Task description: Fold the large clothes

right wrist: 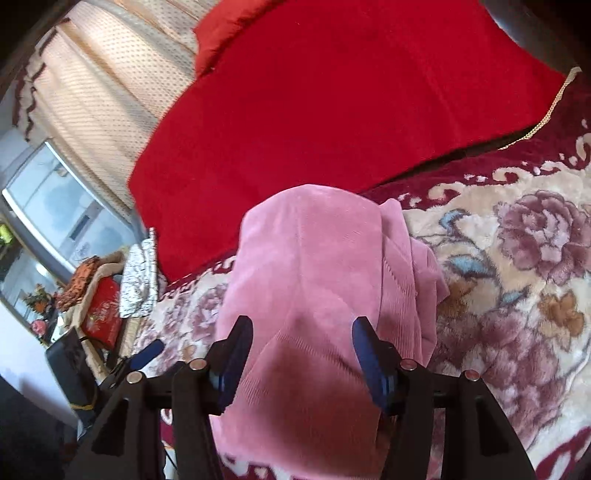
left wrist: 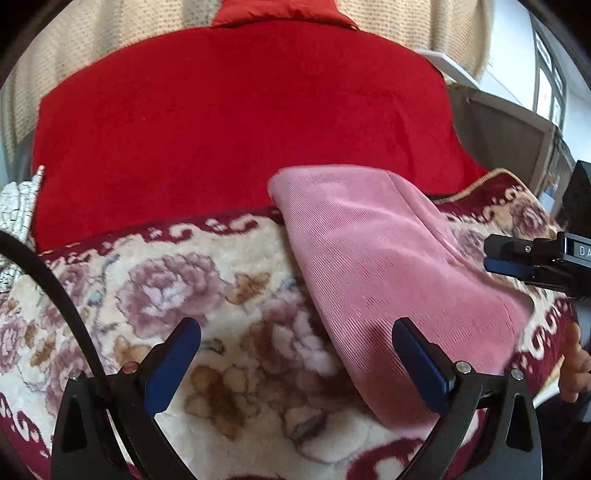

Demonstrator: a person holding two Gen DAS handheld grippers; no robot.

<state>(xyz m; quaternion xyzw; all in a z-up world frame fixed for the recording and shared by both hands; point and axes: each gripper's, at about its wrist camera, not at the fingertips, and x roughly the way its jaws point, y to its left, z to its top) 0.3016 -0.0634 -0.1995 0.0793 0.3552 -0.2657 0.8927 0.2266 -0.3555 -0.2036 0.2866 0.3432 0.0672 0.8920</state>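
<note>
A pink ribbed garment lies folded into a long strip on a floral blanket. My left gripper is open and empty, hovering over the blanket with its right finger at the garment's near left edge. My right gripper is open above the pink garment, one finger on each side of the raised fold, not closed on it. The right gripper also shows in the left wrist view at the garment's right side.
A red blanket covers the bed behind the floral one, with a red pillow and a beige curtain beyond. A bedside clutter with a red box and a patterned cloth stands at the left.
</note>
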